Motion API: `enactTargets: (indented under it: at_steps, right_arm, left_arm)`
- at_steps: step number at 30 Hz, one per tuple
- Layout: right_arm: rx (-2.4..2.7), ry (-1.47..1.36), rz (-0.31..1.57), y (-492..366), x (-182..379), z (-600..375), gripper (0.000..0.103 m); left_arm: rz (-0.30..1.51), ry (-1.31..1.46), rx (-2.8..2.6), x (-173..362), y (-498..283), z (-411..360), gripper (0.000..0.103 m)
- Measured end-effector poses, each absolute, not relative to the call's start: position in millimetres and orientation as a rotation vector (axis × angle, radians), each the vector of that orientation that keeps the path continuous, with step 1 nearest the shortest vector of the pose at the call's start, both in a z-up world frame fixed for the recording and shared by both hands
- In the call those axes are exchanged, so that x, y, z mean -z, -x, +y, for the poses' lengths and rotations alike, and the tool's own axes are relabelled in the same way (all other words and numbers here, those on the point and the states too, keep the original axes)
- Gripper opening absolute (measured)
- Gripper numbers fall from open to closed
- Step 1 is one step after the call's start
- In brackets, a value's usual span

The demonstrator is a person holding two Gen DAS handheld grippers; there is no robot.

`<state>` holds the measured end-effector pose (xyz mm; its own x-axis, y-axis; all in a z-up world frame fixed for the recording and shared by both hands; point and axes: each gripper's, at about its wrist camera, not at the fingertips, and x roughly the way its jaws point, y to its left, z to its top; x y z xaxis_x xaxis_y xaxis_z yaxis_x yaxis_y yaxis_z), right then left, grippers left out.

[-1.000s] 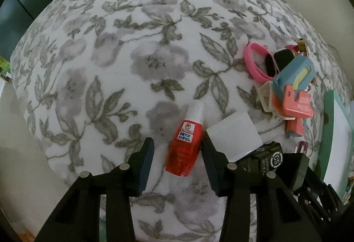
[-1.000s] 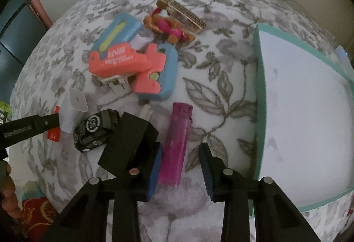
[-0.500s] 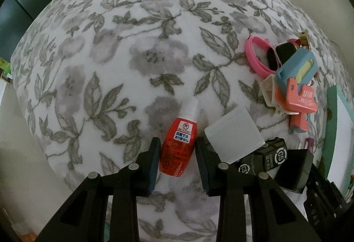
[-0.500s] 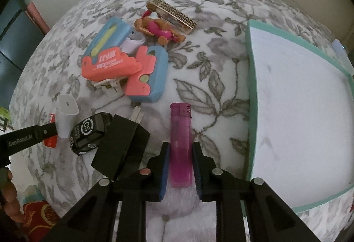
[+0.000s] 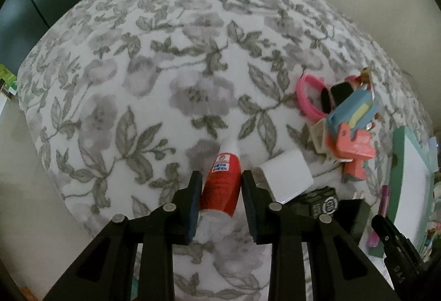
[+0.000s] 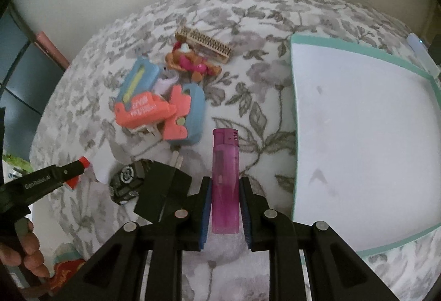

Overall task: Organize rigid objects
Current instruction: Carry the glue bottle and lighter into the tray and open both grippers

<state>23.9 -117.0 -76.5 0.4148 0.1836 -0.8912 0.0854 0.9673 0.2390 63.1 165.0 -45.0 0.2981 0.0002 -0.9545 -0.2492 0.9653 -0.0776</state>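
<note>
Left gripper (image 5: 220, 196): black angular fingers, blue ribbed pads, silver screw heads. Right gripper (image 6: 224, 204): same build. White "GenRobot.AI" lettering along left gripper's side.

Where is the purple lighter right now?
In the right wrist view, the purple lighter sits pinched in the right gripper, between the black plug and the teal-edged tray.

On the cloth (image 6: 261, 11), the tray (image 6: 295, 135) lies right. The lighter (image 6: 224, 179) sits just left of it, near. Farther left lie the plug (image 6: 162, 190) and, beyond it, the bottle (image 5: 222, 185). The cube (image 5: 286, 177) sits right of the bottle. The toy pile (image 6: 160, 108) lies far, the comb (image 6: 204, 43) behind it.
</note>
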Motion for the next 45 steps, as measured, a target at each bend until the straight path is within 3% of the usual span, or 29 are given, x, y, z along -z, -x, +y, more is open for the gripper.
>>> enactTargets:
  at_steps: [3, 16, 24, 34, 45]
  right_arm:
    - [-0.065, -0.298, 1.126, -23, 70, -122, 0.021]
    - [-0.065, -0.354, 1.076, -21, 54, -135, 0.021]
    - [-0.043, -0.373, 1.029, -17, 37, -151, 0.021]
    - [0.068, -0.44, 1.022, -18, 38, -199, 0.021]
    - [0.247, -0.53, 1.063, -13, 55, -274, 0.021]
  left_arm:
    - [1.223, 0.23, -0.159, 39, -59, 162, 0.024]
    - [1.174, 0.266, -0.149, 30, -56, 158, 0.024]
    - [1.058, 0.242, -0.088, -12, -51, 136, 0.024]
    - [1.028, 0.102, 0.097, -46, -71, 38, 0.024]
    - [1.068, -0.046, 0.269, -27, -83, -81, 0.024]
